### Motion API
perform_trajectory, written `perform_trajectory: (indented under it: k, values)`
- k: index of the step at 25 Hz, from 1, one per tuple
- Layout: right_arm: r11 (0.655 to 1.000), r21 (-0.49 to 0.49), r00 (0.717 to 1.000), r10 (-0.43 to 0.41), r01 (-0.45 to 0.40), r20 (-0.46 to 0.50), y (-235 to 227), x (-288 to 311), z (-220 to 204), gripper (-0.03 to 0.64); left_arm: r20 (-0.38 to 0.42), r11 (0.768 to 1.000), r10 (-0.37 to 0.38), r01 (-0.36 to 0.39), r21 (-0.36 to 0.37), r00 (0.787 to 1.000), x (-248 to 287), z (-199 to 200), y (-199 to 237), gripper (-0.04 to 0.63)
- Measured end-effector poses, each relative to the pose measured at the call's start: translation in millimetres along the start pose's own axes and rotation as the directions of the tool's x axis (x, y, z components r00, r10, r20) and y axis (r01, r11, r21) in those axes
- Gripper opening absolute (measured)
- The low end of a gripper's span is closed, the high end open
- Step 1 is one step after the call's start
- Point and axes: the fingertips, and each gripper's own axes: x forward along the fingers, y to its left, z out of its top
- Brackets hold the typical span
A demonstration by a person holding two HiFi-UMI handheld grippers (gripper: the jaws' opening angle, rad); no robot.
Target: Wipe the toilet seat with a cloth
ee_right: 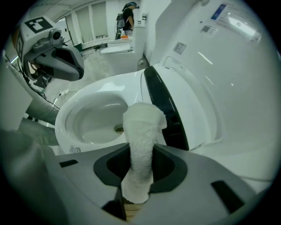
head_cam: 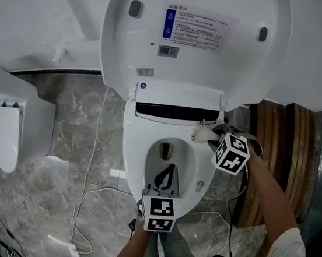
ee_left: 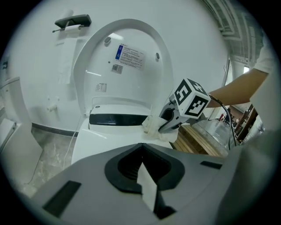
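The white toilet seat lies around the bowl, and the lid stands raised behind it. My right gripper is shut on a white cloth at the seat's rear right corner, beside the black band. In the right gripper view the cloth sticks out from between the jaws of the right gripper, above the seat. My left gripper hangs over the front of the bowl, shut with nothing in it. The left gripper view shows the left gripper, the right gripper's cloth and the lid.
A second white fixture stands at the left on the marble floor. White cables run across the floor to a power strip. Wooden slats rise just right of the toilet. A paper holder hangs on the wall.
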Motion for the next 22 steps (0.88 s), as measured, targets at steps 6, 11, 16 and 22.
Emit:
perform_trajectory:
  k: [6,11,16,22]
  values:
    - [0.986,-0.164,0.997,-0.024,0.011,-0.077,-8.3,22.7,-5.1,0.109,-0.048,0.997,0.04,-0.043,-0.065,0.998,-10.9,-37.6,1.8,0.011]
    - [0.997,-0.065,0.997,0.027,-0.031,-0.075,4.1,40.7,-13.3,0.109,-0.086,0.994,0.063,-0.071,-0.088,0.994,-17.6,-63.6,0.7,0.011]
    - [0.995,-0.019,0.992,0.094,-0.096,-0.079,25.8,40.1,-20.6,0.109,-0.088,0.994,0.067,-0.073,-0.076,0.994,-24.1,-60.8,-2.9,0.011]
    - [0.997,-0.014,0.995,0.078,-0.079,-0.056,41.3,38.2,-25.8,0.109,-0.083,0.995,0.076,-0.08,-0.052,0.994,-21.2,-53.6,-1.9,0.011]
